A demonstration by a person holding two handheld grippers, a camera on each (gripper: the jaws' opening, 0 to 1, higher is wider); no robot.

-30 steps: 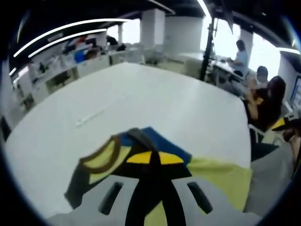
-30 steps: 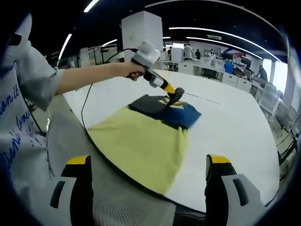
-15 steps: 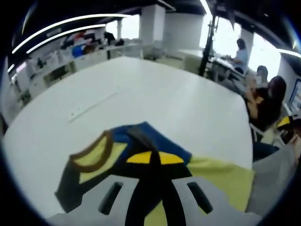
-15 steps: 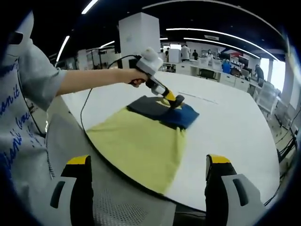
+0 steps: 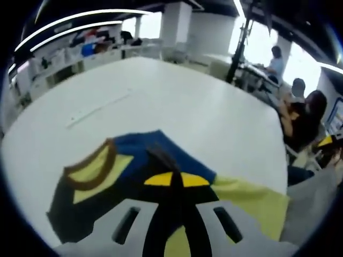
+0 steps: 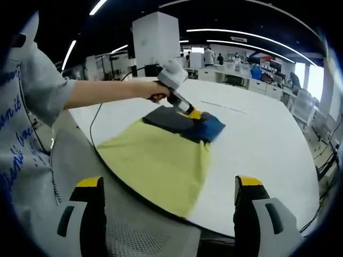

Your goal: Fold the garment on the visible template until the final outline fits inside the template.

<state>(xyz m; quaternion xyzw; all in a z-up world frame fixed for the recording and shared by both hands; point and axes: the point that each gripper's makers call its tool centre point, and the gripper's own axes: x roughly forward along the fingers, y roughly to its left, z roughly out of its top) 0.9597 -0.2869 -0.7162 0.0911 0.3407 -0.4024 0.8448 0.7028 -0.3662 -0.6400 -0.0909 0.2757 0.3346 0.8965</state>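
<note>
One garment [image 6: 161,160], two tongs: left tongs [image 6: 197,115], right tongs [image 6: 167,214].

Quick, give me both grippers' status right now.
Left gripper: jaws shut on the garment, at its dark blue part.
Right gripper: jaws open, holding nothing, back from the table.

A person's bare left forearm [image 6: 102,92] reaches out from a grey sleeve [image 6: 40,88] across the near edge of the table, the hand [image 6: 155,91] gripping the left gripper [image 6: 199,115], whose yellow-tipped jaws are pressed together on the garment [image 6: 161,160]. The right gripper [image 6: 169,206] hangs back off the table's edge, its jaws spread wide apart with nothing between them.
</note>
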